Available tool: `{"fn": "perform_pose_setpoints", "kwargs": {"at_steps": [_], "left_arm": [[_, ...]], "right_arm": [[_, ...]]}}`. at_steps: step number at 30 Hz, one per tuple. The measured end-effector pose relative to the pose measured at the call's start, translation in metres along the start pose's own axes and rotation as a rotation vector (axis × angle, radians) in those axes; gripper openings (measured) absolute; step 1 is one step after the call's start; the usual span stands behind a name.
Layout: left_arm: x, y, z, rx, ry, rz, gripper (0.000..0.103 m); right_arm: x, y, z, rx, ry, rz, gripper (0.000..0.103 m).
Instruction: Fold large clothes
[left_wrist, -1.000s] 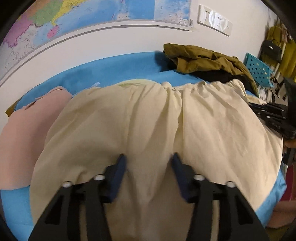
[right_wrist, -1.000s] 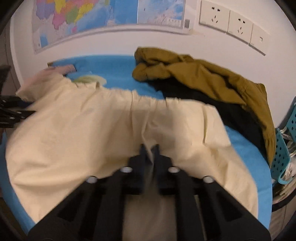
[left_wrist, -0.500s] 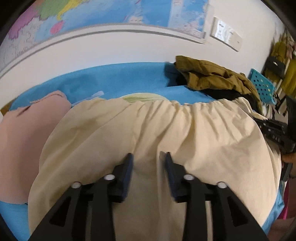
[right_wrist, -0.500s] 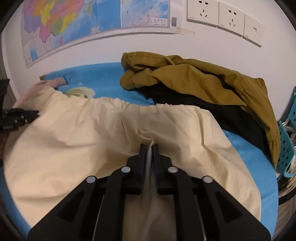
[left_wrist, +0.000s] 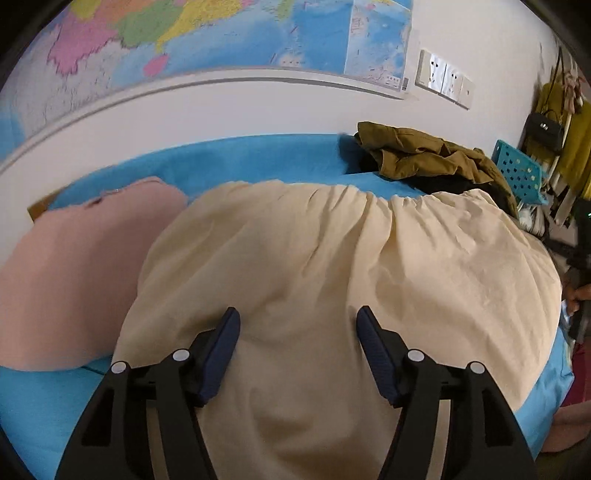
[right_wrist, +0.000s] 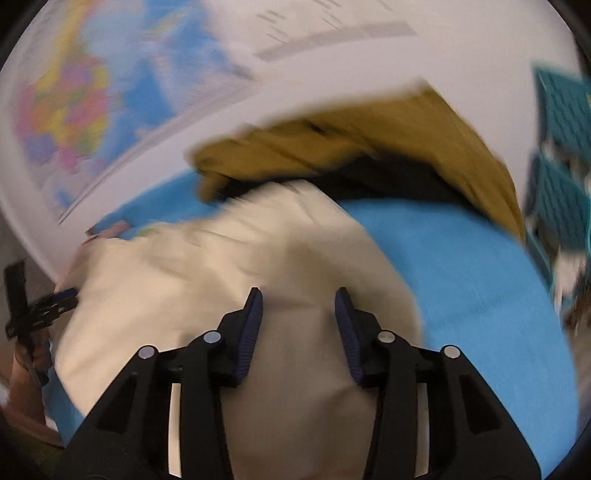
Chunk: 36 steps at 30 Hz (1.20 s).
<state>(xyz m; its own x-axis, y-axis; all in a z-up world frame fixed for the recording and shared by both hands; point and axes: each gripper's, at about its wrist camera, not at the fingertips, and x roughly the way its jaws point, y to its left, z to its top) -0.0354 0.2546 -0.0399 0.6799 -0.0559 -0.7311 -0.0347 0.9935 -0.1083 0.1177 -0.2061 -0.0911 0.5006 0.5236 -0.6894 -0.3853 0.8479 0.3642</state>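
Note:
A large cream garment lies folded on the blue table cover. It also shows in the right wrist view, blurred by motion. My left gripper is open and empty just above the garment's near part. My right gripper is open and empty above the garment's right end. The left gripper shows at the left edge of the right wrist view.
A pink garment lies left of the cream one. An olive jacket over dark clothes sits at the back right, also in the right wrist view. A teal basket stands right of the table. A map hangs on the wall.
Both grippers have opened; the right one has let go of the cream garment. The garment's far edge now lies further back. The right wrist view has swung and blurred.

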Motion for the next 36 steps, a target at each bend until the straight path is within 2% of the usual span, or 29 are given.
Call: {"fn": "perform_pose_setpoints", "kwargs": {"at_steps": [2, 4, 9, 11, 16, 19, 20, 22, 23, 24, 25, 26, 29, 32, 36], "left_arm": [[0.004, 0.000, 0.000, 0.002, 0.003, 0.004, 0.064], [0.002, -0.006, 0.004, 0.003, 0.003, 0.028, 0.064], [-0.019, -0.026, 0.005, 0.047, -0.030, 0.072, 0.065], [-0.027, -0.032, 0.003, 0.050, -0.043, 0.072, 0.065], [-0.034, -0.046, -0.004, 0.047, -0.058, 0.036, 0.069], [-0.025, -0.056, -0.010, 0.069, -0.033, 0.017, 0.071], [-0.018, -0.058, -0.013, 0.071, -0.011, 0.008, 0.071], [-0.007, -0.058, -0.018, 0.052, 0.019, 0.001, 0.071], [-0.003, -0.056, -0.021, 0.033, 0.026, 0.000, 0.071], [-0.001, -0.057, -0.022, 0.028, 0.027, 0.003, 0.071], [-0.001, -0.058, -0.022, 0.028, 0.024, 0.007, 0.071], [-0.002, -0.058, -0.023, 0.025, 0.019, 0.010, 0.071], [-0.007, -0.058, -0.022, 0.018, 0.016, 0.014, 0.071], [-0.017, -0.063, -0.021, 0.034, -0.009, 0.017, 0.071], [-0.032, -0.072, -0.021, 0.070, -0.056, -0.076, 0.074]], "right_arm": [[0.000, -0.010, -0.001, 0.068, 0.000, 0.017, 0.036], [-0.008, 0.000, 0.000, 0.031, -0.023, -0.008, 0.038], [-0.040, 0.036, 0.001, -0.037, -0.106, 0.056, 0.038], [-0.047, 0.058, 0.000, -0.095, -0.117, 0.100, 0.044], [-0.043, 0.110, -0.015, -0.212, -0.077, 0.201, 0.047], [-0.021, 0.120, -0.026, -0.248, -0.011, 0.183, 0.047], [-0.010, 0.118, -0.028, -0.251, 0.024, 0.170, 0.046], [0.010, 0.105, -0.032, -0.210, 0.088, 0.166, 0.037], [0.015, 0.097, -0.033, -0.169, 0.098, 0.163, 0.025], [0.015, 0.092, -0.033, -0.150, 0.101, 0.165, 0.019], [0.012, 0.091, -0.032, -0.140, 0.098, 0.168, 0.019], [0.009, 0.093, -0.031, -0.144, 0.092, 0.161, 0.021], [-0.009, 0.106, -0.031, -0.161, 0.054, 0.163, 0.038], [-0.029, 0.122, -0.031, -0.218, 0.004, 0.185, 0.039], [-0.043, 0.155, -0.037, -0.303, -0.014, 0.265, 0.045]]}}
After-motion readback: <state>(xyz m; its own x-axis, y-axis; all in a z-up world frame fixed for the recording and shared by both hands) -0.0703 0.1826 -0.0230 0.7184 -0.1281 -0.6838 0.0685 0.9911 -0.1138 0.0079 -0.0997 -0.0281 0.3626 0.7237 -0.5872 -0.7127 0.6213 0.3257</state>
